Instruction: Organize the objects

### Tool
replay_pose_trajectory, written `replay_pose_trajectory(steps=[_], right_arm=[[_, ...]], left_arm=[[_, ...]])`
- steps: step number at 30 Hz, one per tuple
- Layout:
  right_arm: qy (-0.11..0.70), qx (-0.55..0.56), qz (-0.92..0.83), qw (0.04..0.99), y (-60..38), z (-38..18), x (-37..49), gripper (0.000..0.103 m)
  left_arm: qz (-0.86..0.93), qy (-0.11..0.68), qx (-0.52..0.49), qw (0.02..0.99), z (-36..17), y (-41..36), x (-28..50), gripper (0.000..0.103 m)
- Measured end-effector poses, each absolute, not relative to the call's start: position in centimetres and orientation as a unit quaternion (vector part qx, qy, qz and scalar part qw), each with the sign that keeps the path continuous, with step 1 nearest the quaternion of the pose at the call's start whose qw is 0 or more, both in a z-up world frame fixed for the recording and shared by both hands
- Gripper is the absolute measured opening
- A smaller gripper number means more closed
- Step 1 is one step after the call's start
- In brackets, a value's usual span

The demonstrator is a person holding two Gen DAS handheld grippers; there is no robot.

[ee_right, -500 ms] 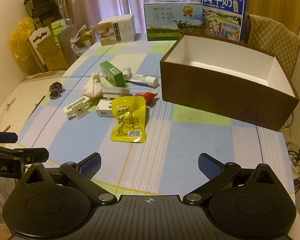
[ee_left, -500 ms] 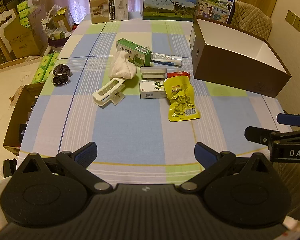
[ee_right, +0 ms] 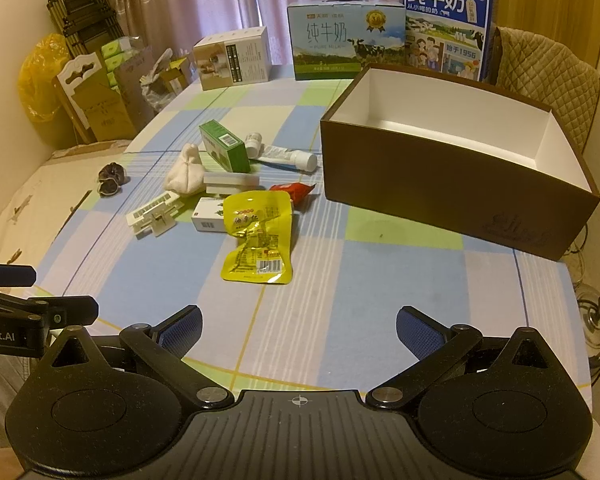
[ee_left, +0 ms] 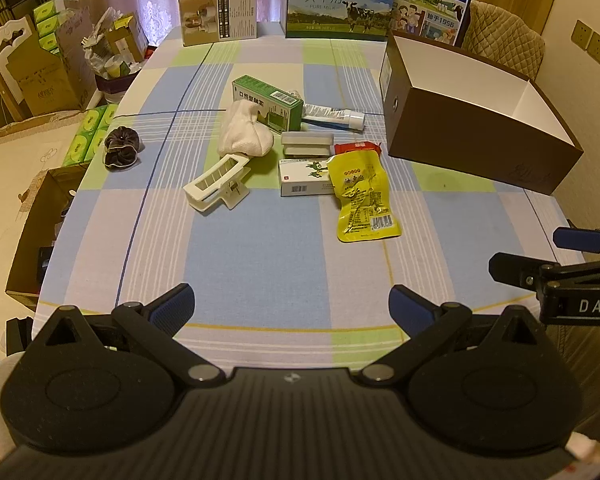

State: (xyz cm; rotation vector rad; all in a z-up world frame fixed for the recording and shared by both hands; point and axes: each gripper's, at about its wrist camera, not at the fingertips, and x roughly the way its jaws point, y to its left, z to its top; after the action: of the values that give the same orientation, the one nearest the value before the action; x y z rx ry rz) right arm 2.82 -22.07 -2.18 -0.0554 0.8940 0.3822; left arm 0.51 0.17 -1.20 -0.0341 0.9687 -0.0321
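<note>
Nothing on the bench point(ee_left: 260, 248) has shifted since the earlier frame, and both grippers keep the same low station over its near edge. Left gripper point(ee_left: 291, 304): released, jaws spread wide, nothing between them. Right gripper point(ee_right: 299, 326): likewise released and empty, set just beside the left one. Clutter lies mid-bench on the checked cloth: a yellow snack pouch point(ee_left: 362, 196) lies nearest, its upper edge overlapping a white medicine box point(ee_left: 300, 178); behind that sit a white soap case point(ee_left: 307, 143) and a red sachet point(ee_left: 358, 147). A green carton point(ee_left: 268, 102) stands farther back, touching a rolled white cloth point(ee_left: 244, 134), with a toothpaste tube point(ee_left: 334, 114) lying toward the brown box. A white clip point(ee_left: 216, 184) rests left of the medicine box, and a dark scrunchie point(ee_left: 122, 151) lies well apart near the left edge. An open brown box point(ee_right: 452, 172), white inside and empty, stands to the right of the clutter.
</note>
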Motion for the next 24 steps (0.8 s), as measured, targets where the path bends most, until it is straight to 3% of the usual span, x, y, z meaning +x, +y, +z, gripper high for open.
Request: replay_pose_trajectory(steps=[24], right_arm=[[0.431, -0.026, 0.183, 0.883, -22.08, -2.62, 2.67, 0.101]], left_arm=[[-0.015, 0.468, -0.015, 0.883, -1.85, 0.41, 0.56, 0.102]])
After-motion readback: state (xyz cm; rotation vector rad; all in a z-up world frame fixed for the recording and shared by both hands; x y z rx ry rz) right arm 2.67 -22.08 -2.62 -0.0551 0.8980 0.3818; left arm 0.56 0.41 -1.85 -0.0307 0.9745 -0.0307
